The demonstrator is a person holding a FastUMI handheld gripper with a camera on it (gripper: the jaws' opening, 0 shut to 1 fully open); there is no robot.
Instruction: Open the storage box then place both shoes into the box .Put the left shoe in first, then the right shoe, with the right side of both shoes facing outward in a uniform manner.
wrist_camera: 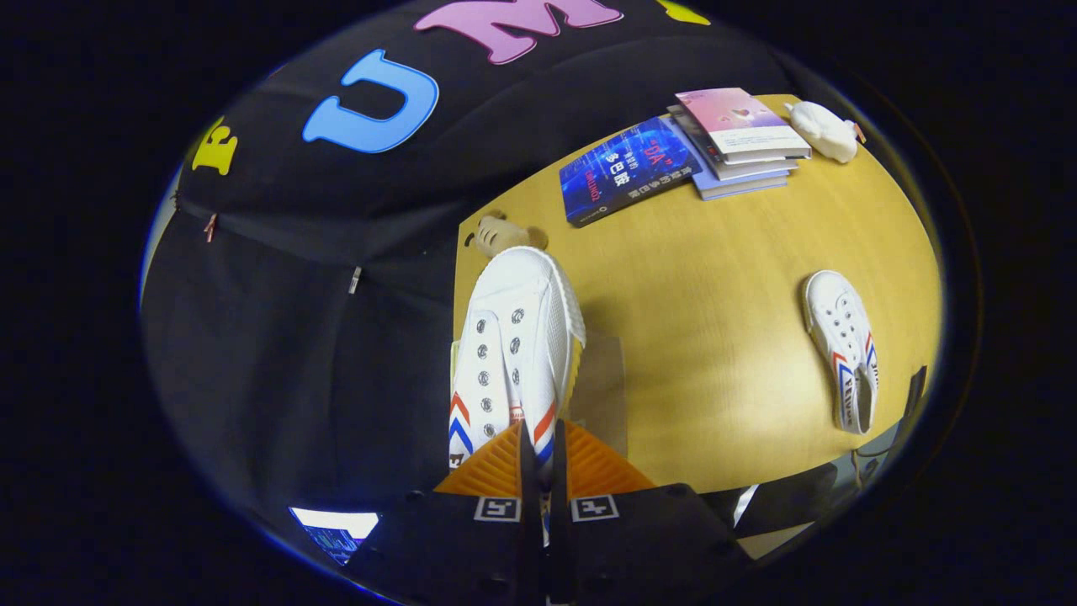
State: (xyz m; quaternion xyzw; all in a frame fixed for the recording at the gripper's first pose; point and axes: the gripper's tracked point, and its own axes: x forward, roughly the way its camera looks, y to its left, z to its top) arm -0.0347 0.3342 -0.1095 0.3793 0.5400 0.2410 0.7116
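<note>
My gripper pinches a white shoe by its side wall — lifted, I think — while the other shoe lies well apart on the table.

The blue book lying on the tabletop carries the clearest writing: large white Chinese characters on its cover that appear to read 多巴胺, with red lettering beside them and a fine line of print, both too small to make out. The covers of the stacked books next to it show no legible words. The far white shoe bears dark lettering along its side near the heel, unreadable. The claw, its fingers pinching the near white shoe, carries two square black-and-white coded markers, without letters or numbers.
</note>
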